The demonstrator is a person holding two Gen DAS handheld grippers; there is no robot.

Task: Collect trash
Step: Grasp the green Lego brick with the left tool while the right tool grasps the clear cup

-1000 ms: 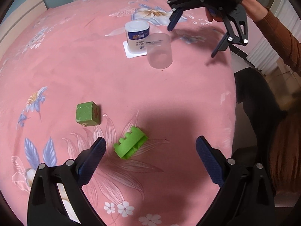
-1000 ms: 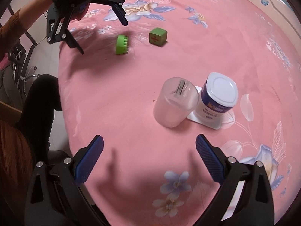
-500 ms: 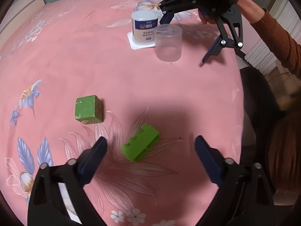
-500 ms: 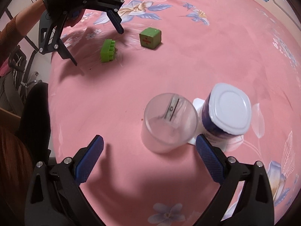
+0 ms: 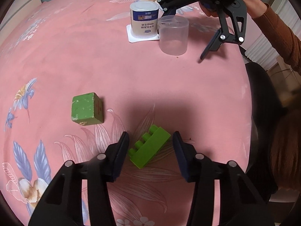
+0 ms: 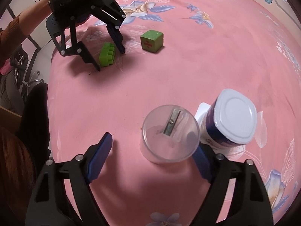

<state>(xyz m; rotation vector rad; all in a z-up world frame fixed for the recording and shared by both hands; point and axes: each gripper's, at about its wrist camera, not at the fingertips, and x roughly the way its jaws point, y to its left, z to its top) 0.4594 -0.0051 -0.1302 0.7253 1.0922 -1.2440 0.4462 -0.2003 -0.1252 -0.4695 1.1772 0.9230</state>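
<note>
My left claw (image 5: 150, 146) has just been closing around the green toy brick (image 5: 149, 148), not yet pinching; my right claw (image 6: 150, 150), also closing, straddles the clear sharpener cup (image 6: 169, 133) to collect it.

Both fisheye wrist views look steeply down, close over the pink floral counter (image 5: 79, 56), from opposite sides, the left nearest the green brick (image 5: 149, 146), the right nearest the clear cup (image 6: 169, 133), each showing both.
</note>
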